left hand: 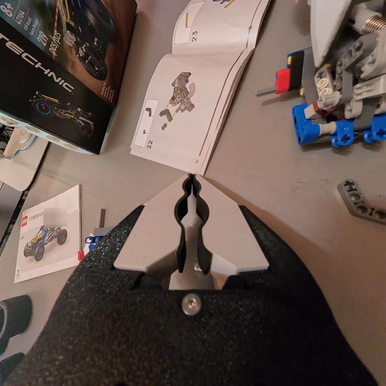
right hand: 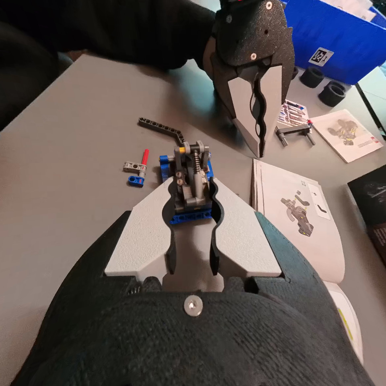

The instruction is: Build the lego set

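Note:
My right gripper (right hand: 190,180) is open. Its two fingers stand on either side of a grey and blue brick model with a spring (right hand: 192,177) that rests on the grey table (right hand: 83,125); the model also shows in the left wrist view (left hand: 338,100), with the right gripper's pale finger (left hand: 325,31) over it. My left gripper (left hand: 191,175) is shut, with nothing seen between its pads. Its tips are at the near corner of an open instruction booklet (left hand: 188,104). The right wrist view shows the left gripper (right hand: 261,154) pointing down at the booklet's (right hand: 292,208) corner.
A bent grey beam (right hand: 160,127) and a small grey, red and blue piece (right hand: 135,169) lie by the model. A dark set box (left hand: 52,73), a second booklet (left hand: 48,234), black tyres (right hand: 332,94), a sticker sheet (right hand: 292,112), a grey frame piece (right hand: 294,131) and a blue bin (right hand: 334,37) surround it. One gripper's finger ends stand about 12 cm off the other's.

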### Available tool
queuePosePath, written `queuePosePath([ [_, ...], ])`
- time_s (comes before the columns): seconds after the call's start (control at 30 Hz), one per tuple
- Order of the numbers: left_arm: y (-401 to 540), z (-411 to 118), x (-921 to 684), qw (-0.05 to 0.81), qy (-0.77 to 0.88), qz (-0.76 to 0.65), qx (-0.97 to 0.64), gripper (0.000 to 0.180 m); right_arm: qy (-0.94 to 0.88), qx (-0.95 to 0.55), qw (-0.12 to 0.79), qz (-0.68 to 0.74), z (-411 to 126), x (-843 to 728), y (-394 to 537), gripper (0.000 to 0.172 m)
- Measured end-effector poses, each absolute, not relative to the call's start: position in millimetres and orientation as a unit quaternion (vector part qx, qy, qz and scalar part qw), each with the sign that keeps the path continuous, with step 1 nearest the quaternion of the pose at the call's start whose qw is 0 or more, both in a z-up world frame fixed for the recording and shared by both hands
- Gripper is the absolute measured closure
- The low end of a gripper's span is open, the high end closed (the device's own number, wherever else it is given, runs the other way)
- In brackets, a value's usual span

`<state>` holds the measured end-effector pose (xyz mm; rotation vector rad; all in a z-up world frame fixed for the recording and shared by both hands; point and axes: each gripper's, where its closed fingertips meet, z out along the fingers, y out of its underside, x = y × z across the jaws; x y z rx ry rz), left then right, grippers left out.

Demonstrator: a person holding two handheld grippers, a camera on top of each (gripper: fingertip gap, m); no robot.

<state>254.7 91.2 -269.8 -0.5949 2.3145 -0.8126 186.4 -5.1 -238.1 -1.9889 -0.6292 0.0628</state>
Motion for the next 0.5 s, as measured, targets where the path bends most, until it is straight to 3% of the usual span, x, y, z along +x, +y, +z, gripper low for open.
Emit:
queuePosePath([
  [0.2,91.0,-269.7,254.5,0.306,0.874,-0.306,-0.222,0.180,-0.261,-0.830,0.492,0.032,-240.9,185.9,-4.2,0.146],
  [0.3,91.0,-269.6,254.5,0.306,0.874,-0.306,-0.221,0.180,-0.257,-0.825,0.503,0.040,-234.4,186.7,-6.6,0.159],
  [0.5,90.9,-269.6,254.6,0.306,0.874,-0.307,-0.221,0.180,-0.261,-0.833,0.485,0.047,-240.9,184.0,-6.8,0.164],
])
